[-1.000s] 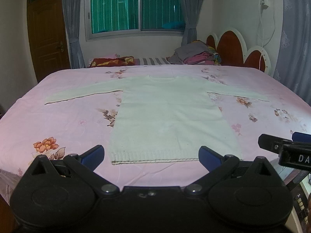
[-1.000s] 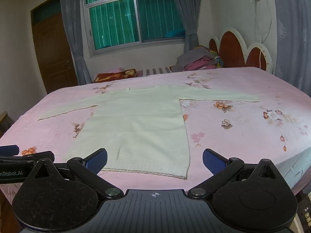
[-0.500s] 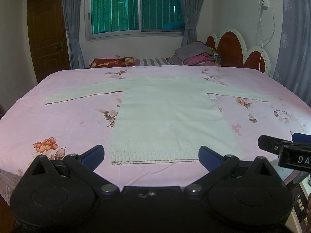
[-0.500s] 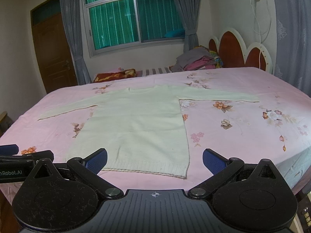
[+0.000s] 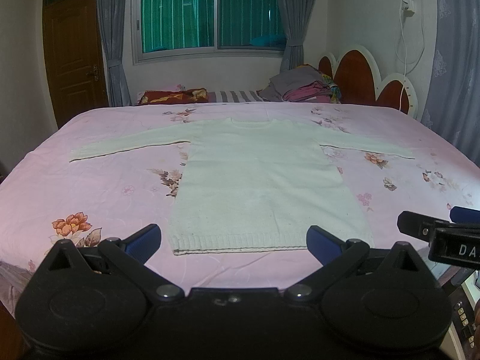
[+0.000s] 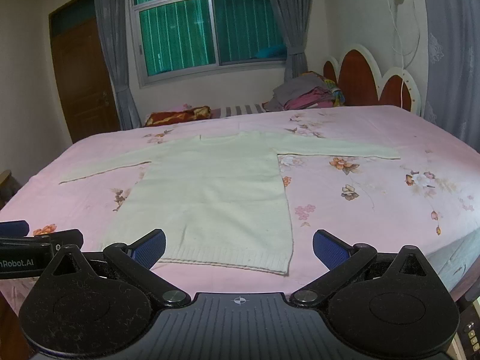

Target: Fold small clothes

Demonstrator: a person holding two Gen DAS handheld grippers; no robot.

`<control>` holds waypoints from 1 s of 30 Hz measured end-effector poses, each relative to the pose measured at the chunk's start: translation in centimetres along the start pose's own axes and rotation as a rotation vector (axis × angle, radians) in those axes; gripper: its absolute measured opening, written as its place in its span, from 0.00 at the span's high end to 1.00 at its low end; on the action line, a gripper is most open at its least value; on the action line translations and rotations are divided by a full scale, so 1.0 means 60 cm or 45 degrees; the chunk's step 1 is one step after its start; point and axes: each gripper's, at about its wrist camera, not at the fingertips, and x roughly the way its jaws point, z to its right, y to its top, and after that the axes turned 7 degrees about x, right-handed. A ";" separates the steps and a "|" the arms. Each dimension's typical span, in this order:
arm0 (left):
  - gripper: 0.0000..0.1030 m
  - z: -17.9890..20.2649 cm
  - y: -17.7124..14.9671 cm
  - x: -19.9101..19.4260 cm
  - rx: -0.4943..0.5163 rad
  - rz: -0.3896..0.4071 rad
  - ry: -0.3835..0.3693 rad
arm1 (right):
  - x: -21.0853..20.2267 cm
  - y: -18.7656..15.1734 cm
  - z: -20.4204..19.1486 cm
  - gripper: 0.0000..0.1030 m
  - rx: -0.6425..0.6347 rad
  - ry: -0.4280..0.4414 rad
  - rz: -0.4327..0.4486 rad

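Nothing is folded yet: the pale sweater (image 5: 255, 180) lies flat on the pink floral bed (image 5: 90, 186), both sleeves stretched out sideways, collar at the far end, ribbed hem nearest me. I judge this the very start, the approach before the first grasp.

My left gripper (image 5: 234, 240) hangs just short of the hem with its jaws spread wide and nothing between them; the hem's middle sits straight ahead between the blue pads (image 5: 144, 238). My right gripper (image 6: 240, 249) is likewise wide and empty, and from it the hem's right corner lies just ahead, slightly right of centre between the jaws.

Each gripper shows at the edge of the other's view, so they are side by side at the near edge of the bed.

The next move, I judge, calls for reaching out to a sleeve or a side edge, pinching only the knit and not the sheet beneath, and carrying it across the body. The loose knit may sag or drag as it lifts.
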 end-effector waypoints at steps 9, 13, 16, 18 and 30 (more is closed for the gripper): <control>0.00 -0.001 0.001 0.000 -0.014 -0.005 0.007 | 0.003 -0.003 0.000 0.00 -0.007 0.002 -0.005; 0.00 -0.004 0.001 0.005 -0.031 -0.011 -0.001 | 0.004 -0.005 0.001 0.00 -0.006 0.001 -0.009; 0.00 -0.006 0.002 0.013 -0.040 -0.016 -0.003 | 0.009 -0.004 -0.001 0.00 -0.008 -0.003 -0.015; 0.00 -0.008 0.004 0.022 -0.036 -0.018 0.007 | 0.015 -0.003 -0.001 0.00 -0.003 -0.005 -0.015; 0.00 -0.028 0.054 0.133 0.000 -0.065 -0.006 | 0.113 0.039 -0.001 0.00 0.032 -0.037 -0.033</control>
